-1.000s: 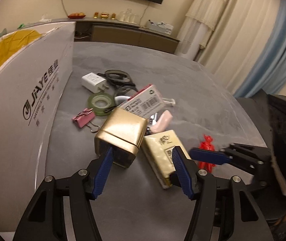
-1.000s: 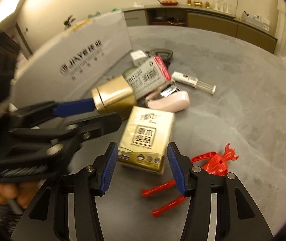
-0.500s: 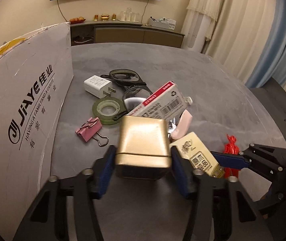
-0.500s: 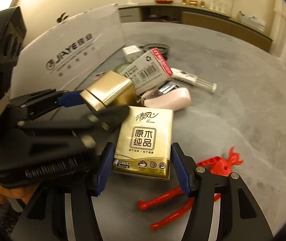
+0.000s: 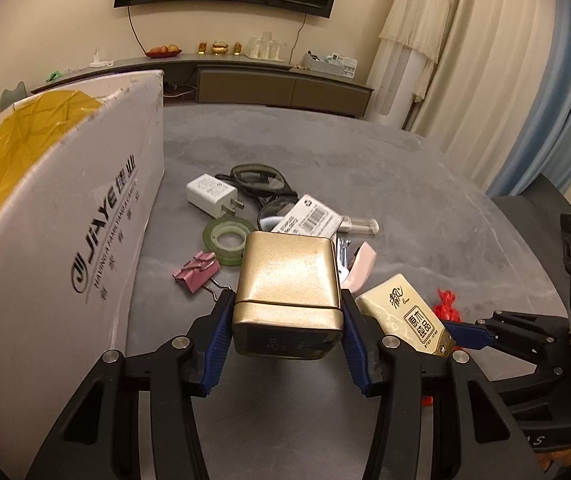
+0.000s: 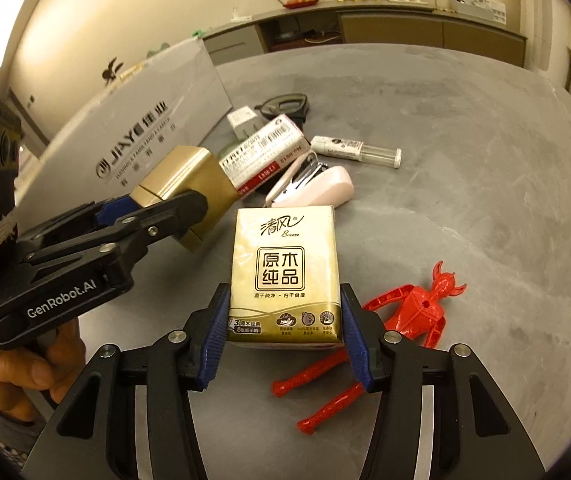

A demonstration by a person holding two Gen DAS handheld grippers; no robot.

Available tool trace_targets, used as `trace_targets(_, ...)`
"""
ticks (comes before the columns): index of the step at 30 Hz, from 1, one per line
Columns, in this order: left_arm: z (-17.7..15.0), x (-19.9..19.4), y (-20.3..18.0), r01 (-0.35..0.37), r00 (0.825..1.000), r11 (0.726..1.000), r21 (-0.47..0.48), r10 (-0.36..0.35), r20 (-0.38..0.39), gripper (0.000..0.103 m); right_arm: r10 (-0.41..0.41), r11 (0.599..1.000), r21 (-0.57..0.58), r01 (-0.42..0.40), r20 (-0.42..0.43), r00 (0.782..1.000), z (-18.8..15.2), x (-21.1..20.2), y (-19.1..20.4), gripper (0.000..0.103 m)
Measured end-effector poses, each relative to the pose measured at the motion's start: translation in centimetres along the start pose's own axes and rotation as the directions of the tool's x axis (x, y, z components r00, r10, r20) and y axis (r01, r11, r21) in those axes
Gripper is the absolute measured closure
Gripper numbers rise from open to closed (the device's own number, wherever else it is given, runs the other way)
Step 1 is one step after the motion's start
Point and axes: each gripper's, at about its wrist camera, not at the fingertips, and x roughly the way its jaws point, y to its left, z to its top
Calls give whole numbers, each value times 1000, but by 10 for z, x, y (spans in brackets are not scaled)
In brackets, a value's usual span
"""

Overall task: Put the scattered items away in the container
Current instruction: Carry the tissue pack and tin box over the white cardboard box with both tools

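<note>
Two grippers each held something: the left gripper [image 5: 287, 330] clamped a gold tin [image 5: 288, 280], while the right gripper [image 6: 285, 336] clamped a tissue pack [image 6: 285, 272] above the table [image 6: 465, 140].

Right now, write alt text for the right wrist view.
The right claw grips a gold tissue pack above a grey table. Left of it, the left claw holds a gold tin; a red toy figure lies on the table, lower right.
</note>
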Motion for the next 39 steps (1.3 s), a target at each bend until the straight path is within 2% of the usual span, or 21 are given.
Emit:
trace_targets(11,10,-35,2,41,996,999,-20,-39,86,52,25,1000,-18,-24,50,998,2,-14,13,48)
trace_targets(21,24,-68,13,80,983,996,-46,-71,170,52,33,998,-62,-25,126,992,12,-34,39,48)
trace_targets(27,29,-88,30,91,974,993,-81,-72,217,52,43,996,-84,-30,154,987,22,-44,59,48)
trace_targets(33,35,-115,50,120,957,985,-128,-80,280,52,57,992,-122,-36,171,984,34,-48,84,48)
trace_targets(39,38,-134,74,113,947,978,-174,-53,317,52,80,986,-160,-50,182,980,44,-48,110,48)
